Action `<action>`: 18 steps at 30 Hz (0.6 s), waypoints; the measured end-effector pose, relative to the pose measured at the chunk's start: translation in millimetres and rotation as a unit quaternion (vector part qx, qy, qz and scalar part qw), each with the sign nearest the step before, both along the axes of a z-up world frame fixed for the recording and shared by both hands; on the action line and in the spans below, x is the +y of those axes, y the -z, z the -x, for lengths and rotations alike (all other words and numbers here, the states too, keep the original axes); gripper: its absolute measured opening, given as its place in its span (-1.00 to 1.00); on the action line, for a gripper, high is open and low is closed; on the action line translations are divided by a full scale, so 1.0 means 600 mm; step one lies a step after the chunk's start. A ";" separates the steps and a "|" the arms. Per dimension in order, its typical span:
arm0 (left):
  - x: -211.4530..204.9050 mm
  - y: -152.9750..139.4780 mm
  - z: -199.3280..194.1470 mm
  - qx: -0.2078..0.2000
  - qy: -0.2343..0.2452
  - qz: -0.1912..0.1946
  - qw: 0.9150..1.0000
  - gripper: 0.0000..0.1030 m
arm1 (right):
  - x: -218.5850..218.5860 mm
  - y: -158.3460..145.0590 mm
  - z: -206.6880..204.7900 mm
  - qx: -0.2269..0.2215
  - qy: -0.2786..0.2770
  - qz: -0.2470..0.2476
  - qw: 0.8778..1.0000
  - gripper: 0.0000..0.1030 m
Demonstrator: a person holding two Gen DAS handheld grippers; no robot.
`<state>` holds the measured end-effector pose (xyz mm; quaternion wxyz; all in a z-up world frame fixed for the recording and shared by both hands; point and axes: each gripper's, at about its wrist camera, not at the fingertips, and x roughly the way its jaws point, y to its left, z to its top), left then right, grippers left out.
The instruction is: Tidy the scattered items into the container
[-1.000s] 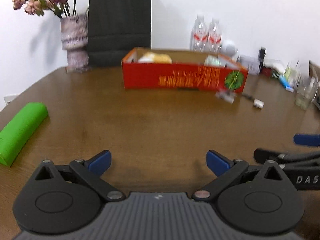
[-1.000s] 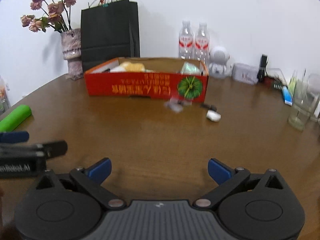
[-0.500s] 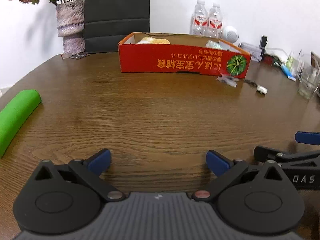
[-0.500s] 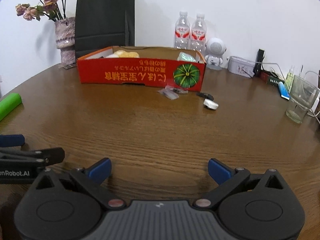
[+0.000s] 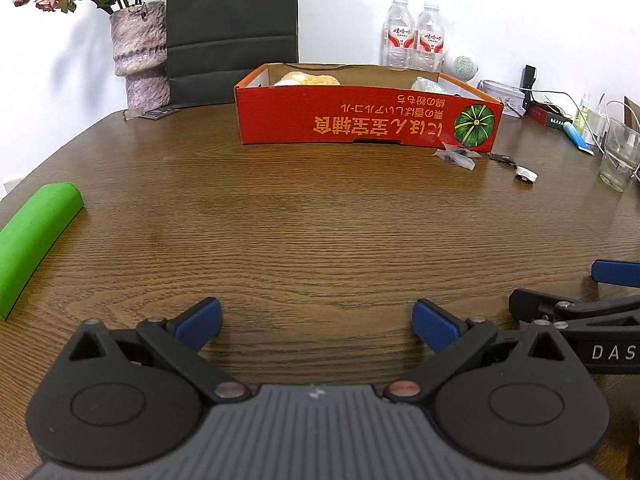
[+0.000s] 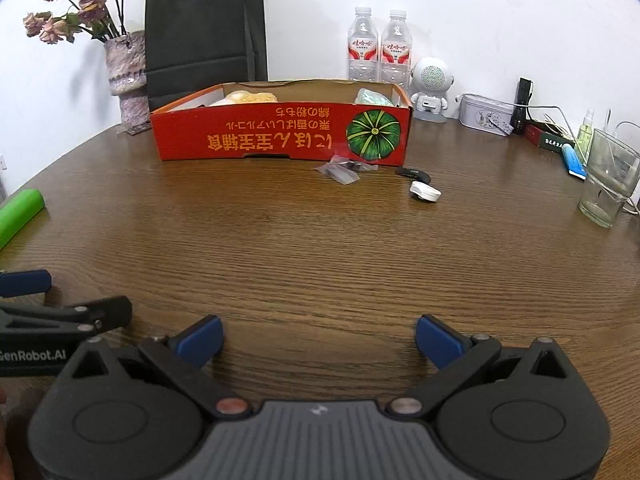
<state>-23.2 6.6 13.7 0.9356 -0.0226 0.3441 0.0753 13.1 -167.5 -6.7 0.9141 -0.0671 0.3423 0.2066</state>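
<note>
A red cardboard box (image 5: 360,122) (image 6: 280,134) stands at the far middle of the brown table, holding a yellowish item (image 6: 250,97) and a pale green packet (image 6: 374,97). In front of its right corner lie a clear plastic packet (image 6: 340,170) (image 5: 456,156), a small black item (image 6: 414,173) and a small white item (image 6: 424,192) (image 5: 526,175). A green foam block (image 5: 32,236) (image 6: 18,210) lies at the left edge. My left gripper (image 5: 316,322) and right gripper (image 6: 318,336) are open, empty, side by side low over the near table, far from everything.
A vase of dried flowers (image 6: 126,76), a black paper bag (image 6: 206,32), two water bottles (image 6: 378,50) and a white speaker (image 6: 430,92) stand along the back wall. A tin, a flashlight, cables and a glass (image 6: 608,182) crowd the right side.
Both views have steadied and sharpened after blur. The cameras tilted slightly, with the box appearing a little lower in the frames. Both grippers stay open.
</note>
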 end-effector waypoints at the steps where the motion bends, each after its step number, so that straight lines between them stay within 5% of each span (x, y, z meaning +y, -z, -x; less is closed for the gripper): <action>1: 0.000 0.000 0.000 0.000 0.000 0.000 1.000 1.00 | 0.000 0.000 0.000 0.000 0.000 0.000 1.000 1.00; 18: -0.001 0.002 0.001 0.000 0.000 0.000 1.000 1.00 | -0.001 0.001 0.000 0.000 0.002 0.001 1.000 1.00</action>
